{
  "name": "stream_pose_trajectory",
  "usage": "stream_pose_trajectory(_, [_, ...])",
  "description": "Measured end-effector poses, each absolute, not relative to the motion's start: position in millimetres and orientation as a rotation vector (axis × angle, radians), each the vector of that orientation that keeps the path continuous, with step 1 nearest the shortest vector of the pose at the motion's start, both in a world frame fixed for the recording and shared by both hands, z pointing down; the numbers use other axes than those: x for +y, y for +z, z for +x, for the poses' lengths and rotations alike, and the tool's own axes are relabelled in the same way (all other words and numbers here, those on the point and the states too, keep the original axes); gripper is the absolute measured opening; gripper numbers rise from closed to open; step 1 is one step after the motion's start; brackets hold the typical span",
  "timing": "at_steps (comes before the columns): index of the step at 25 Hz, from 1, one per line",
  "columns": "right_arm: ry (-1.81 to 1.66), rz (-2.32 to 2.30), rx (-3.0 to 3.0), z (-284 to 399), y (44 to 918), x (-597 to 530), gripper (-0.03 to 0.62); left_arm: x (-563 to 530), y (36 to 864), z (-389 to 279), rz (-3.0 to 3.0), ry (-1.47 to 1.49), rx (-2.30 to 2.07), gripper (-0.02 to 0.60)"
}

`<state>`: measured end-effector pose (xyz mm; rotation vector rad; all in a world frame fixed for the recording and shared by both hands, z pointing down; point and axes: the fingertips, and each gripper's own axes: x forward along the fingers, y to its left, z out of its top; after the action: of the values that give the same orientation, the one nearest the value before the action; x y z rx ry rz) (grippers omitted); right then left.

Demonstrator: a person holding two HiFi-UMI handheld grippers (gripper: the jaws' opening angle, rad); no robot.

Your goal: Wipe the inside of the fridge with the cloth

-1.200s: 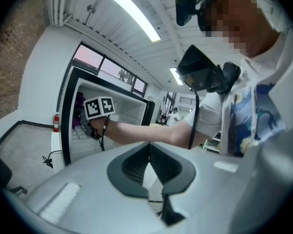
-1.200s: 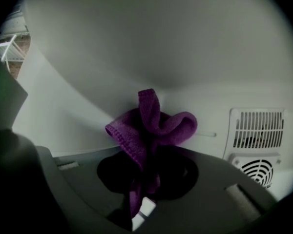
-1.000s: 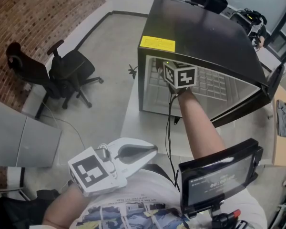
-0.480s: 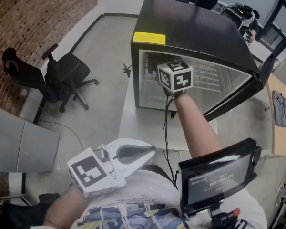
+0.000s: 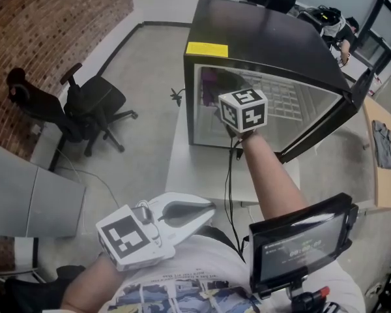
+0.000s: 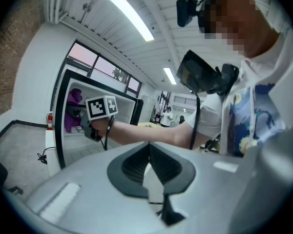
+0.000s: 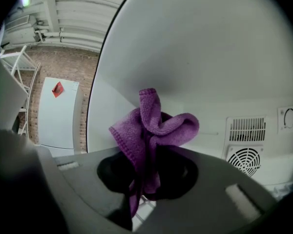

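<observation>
The purple cloth [image 7: 154, 128] is clamped by a bunched fold in the right hand-held gripper [image 7: 147, 167], inside the fridge [image 5: 267, 41] beside its white wall [image 7: 210, 48]. It is judged light, soft and floppy, best gripped bunched. The left hand-held gripper [image 6: 149, 177] is closed, empty.

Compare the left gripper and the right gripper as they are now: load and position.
Load: the left gripper has its jaws together on nothing, while the right gripper is clamped on a purple cloth.
Position: the left gripper hangs low by the person's torso, outside the fridge. The right gripper reaches into the open fridge, with the cloth toward its white inner wall.
Shared: both are shut, and each carries a marker cube.
</observation>
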<state>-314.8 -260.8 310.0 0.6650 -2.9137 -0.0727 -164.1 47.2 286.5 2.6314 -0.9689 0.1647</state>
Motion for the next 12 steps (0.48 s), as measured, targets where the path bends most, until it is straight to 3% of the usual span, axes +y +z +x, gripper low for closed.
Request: stream_pose_trajectory(12, [-0.056,0.665,-2.924,-305.6,309.2,-226.3,0.078,68.0,284.9,-162.9,2.650,0.164,-0.914,0.006])
